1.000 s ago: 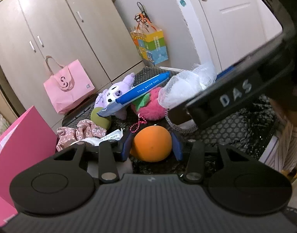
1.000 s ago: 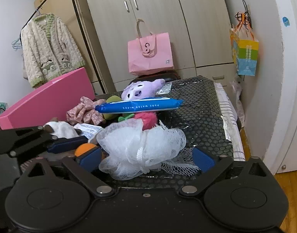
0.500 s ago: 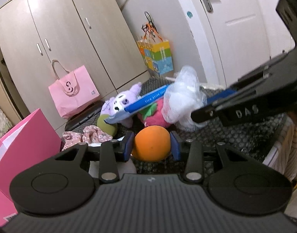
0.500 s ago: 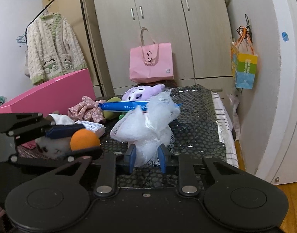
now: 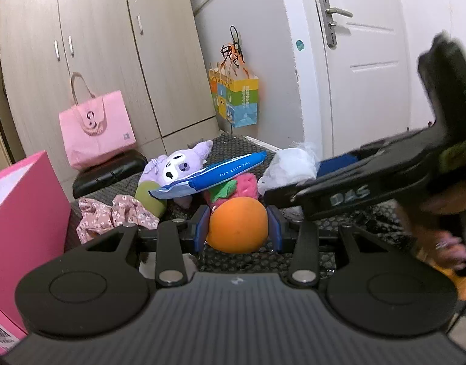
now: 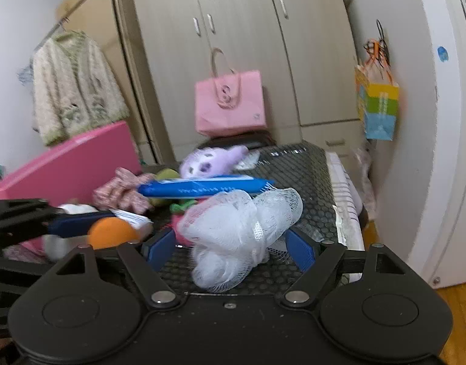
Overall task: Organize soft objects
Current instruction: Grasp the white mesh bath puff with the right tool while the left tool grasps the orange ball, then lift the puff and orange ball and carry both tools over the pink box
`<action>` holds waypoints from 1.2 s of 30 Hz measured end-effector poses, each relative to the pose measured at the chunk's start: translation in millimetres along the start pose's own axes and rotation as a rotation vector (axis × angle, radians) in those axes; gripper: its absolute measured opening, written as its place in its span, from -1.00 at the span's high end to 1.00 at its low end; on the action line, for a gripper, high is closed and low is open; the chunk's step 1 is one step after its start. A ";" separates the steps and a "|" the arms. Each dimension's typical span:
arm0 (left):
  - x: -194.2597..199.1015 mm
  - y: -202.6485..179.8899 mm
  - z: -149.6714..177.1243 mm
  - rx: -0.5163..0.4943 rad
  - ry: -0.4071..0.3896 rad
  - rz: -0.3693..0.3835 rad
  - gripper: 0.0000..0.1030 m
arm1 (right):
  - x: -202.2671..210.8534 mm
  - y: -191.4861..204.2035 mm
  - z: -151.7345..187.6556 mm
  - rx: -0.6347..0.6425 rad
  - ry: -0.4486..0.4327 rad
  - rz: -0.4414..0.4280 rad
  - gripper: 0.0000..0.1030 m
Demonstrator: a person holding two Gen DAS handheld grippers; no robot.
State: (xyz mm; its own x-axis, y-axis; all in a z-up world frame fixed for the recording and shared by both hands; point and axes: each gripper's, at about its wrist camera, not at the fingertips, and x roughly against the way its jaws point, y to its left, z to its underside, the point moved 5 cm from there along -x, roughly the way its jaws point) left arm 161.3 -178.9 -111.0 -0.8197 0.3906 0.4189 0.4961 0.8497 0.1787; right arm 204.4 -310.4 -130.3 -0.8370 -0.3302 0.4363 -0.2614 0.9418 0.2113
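- Mesh sponge [image 6: 242, 234] lies on the black mat [image 6: 306, 170], loose between the right gripper [image 6: 230, 243], whose jaws have just been opening.
- Left gripper [image 5: 237, 225] clamps the orange ball [image 5: 237, 225].
- Sponge looks light and squashy; its bunched middle suits gripping.

Left hand-held gripper [image 5: 237, 228] clamping orange ball [image 5: 238, 225], blue wipes pack [image 5: 214, 175] across purple plush [image 5: 175, 168] behind

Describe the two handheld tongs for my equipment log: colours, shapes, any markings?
Both are matte black. The left tongs have blue pads, angled linkage bars with silver pivot pins, round side housings and a ribbed body. The right tongs match, with a smoother, dusty body; the left wrist view shows white "DAS" lettering on their side.
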 end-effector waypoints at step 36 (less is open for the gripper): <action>88.5 49.3 19.8 0.233 0.071 0.037 0.23 | 89.7 76.4 24.4 0.009 0.062 0.029 0.45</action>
State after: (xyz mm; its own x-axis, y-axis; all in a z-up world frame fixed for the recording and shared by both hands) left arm 107.5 -95.5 -82.8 -0.7761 0.4041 0.4840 0.4395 0.8971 -0.0443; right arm 97.6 -266.5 -96.3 -0.8129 -0.3057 0.4958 -0.2419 0.9515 0.1902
